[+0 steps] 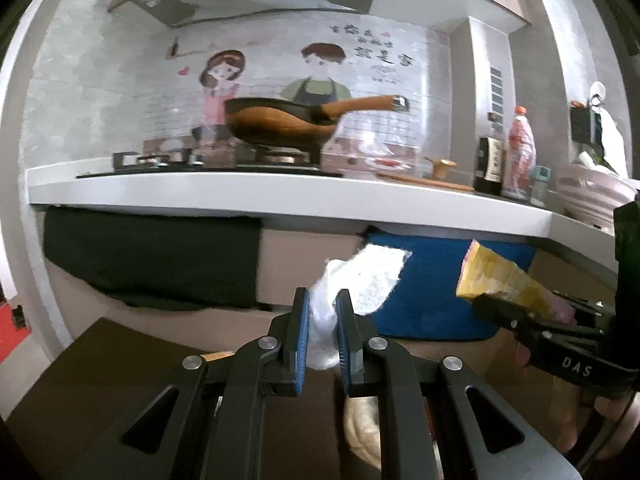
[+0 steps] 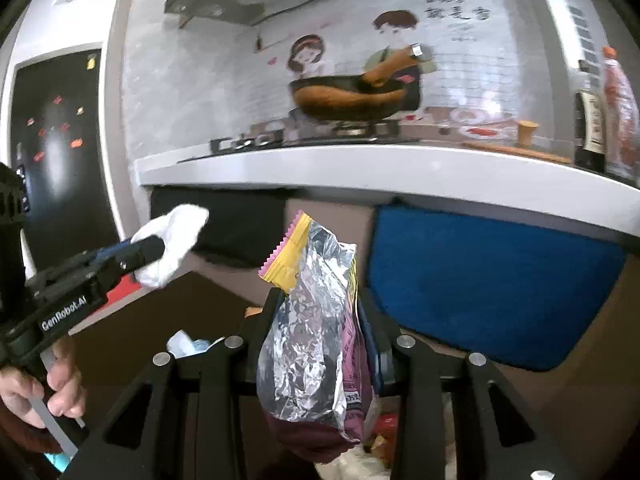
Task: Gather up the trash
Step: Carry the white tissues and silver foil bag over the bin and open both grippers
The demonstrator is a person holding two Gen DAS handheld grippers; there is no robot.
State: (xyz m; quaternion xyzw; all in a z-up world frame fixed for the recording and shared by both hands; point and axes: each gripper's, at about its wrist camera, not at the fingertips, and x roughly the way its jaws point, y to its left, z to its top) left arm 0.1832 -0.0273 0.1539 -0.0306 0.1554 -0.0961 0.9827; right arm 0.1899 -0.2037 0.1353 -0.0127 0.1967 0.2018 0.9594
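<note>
left tongs (image 1: 323, 304): squeezed tight on a white tissue wad (image 1: 362, 280) that sticks out past the tips | right tongs (image 2: 320, 300): half closed on a foil snack bag (image 2: 312, 344) | step: both bits of trash held up in the air | next: find a bin, open over it | far ahead: table (image 1: 280, 196) with a pan (image 1: 280, 124)

the left gripper (image 1: 323, 320) is clamped on a white tissue (image 1: 360, 276). the right gripper (image 2: 320, 320) pinches a foil snack bag (image 2: 308, 320). both point slightly downward, side by side.
</note>
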